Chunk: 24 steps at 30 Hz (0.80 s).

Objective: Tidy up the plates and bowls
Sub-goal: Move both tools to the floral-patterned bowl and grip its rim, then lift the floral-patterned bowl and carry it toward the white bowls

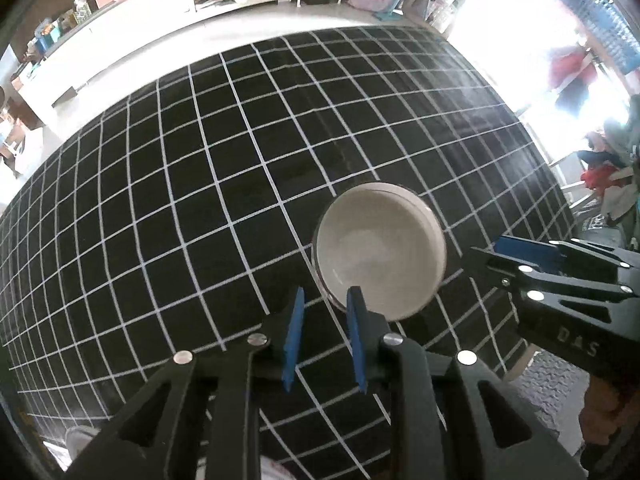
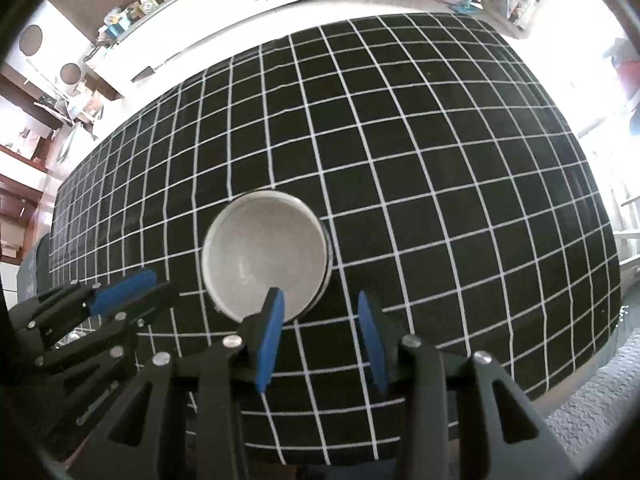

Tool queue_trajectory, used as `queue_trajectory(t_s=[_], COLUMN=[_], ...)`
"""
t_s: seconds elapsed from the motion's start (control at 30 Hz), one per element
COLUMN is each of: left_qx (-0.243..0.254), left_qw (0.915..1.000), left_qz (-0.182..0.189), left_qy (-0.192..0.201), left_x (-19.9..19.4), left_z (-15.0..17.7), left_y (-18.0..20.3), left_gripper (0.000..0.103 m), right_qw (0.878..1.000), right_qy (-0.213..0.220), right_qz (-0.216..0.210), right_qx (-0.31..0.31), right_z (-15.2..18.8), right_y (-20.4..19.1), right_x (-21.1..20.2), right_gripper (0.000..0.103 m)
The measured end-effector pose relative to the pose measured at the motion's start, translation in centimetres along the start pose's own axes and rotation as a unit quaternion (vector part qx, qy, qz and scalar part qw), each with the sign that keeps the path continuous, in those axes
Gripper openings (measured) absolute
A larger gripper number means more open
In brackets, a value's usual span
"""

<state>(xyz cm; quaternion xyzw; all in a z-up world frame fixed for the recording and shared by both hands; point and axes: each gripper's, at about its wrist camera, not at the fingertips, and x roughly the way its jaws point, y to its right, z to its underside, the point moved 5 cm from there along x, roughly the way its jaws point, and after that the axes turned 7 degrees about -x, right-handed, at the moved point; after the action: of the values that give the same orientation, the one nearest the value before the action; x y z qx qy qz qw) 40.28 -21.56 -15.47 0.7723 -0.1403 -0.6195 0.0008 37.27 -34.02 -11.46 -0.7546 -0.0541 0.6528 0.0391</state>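
Black white-gridded tablecloth (image 2: 440, 160) lies bare from 9 to 3 o'clock, edges well apart. Round white ceramic bowl stack (image 1: 380, 252) sits just beyond the released left gripper (image 1: 326, 300), at 1 o'clock; the right gripper (image 2: 320, 304), also released, has it at 11 o'clock.

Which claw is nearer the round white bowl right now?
Roughly even. Left claw straddles the round white bowl's near rim; right claw has one finger over it, offset right.
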Motion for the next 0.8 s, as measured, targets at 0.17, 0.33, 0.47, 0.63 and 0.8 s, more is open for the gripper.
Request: queue_trajectory(t_s=[0.17,0.33,0.47,0.63,0.8], left_qx=[-0.004,0.006,0.012,0.028,0.029], left_qw=[0.9999,0.9996,0.9994,0.9989,0.9985], left_qz=[-0.008,-0.012,-0.015,-0.024,-0.03], left_qy=[-0.009,-0.023,-0.028,-0.027,-0.034], left_x=[2.3,4.2,4.8,4.8,4.4], left_z=[-0.7,-1.1,-1.2,-1.0,-0.2], left_y=[-0.1,-0.1,0.2,0.5,-0.6], left_gripper=[0.02,0.019,0.009,0.009,0.009], right_qw=[1.0,1.0,1.0,1.0,0.999], right_qy=[-0.019,-0.022,-0.018,-0.021,-0.024], right_qz=[-0.008,0.003,-0.008,0.013,0.011], right_qx=[-0.001,-0.015,-0.01,-0.017,-0.027], right_z=[-0.4,-0.9,-0.4,0.3,1.2], right_y=[0.2,0.2,0.2,-0.2,-1.8], right_x=[2.7,4.0,4.3,4.0,4.0], right_gripper=[0.043,0.03,0.012,0.012,0.012])
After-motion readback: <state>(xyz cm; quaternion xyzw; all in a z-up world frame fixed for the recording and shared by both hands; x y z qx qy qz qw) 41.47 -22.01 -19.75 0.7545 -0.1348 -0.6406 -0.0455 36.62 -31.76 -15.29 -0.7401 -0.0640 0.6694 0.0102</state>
